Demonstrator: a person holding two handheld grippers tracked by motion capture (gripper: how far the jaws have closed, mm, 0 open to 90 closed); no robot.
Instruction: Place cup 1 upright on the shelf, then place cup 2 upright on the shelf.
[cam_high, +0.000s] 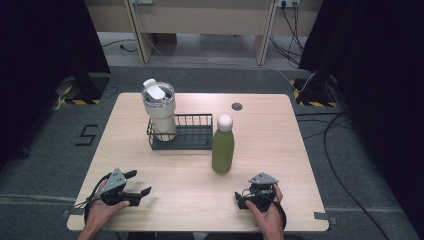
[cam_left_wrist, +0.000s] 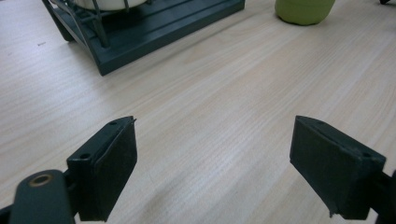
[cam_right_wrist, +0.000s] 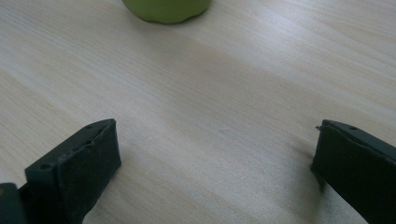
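Observation:
A green bottle (cam_high: 223, 145) with a white cap stands upright near the middle of the light wooden table (cam_high: 270, 130). To its left a cream tumbler (cam_high: 159, 112) with a lid stands in the left end of a dark wire rack (cam_high: 192, 137). My left gripper (cam_high: 141, 182) rests near the front left edge, open and holding nothing. In the left gripper view (cam_left_wrist: 215, 140) it faces the rack (cam_left_wrist: 154, 32) and the bottle's base (cam_left_wrist: 304, 9). My right gripper (cam_high: 252, 191) sits at the front right, open and holding nothing. The right gripper view (cam_right_wrist: 215, 140) looks at the bottle's base (cam_right_wrist: 166, 8).
A small dark round grommet (cam_high: 237, 106) sits in the table near its far edge. Behind the table are wooden desk legs (cam_high: 263, 35), and cables (cam_high: 330, 135) lie on the floor at the right. Black curtains hang on both sides.

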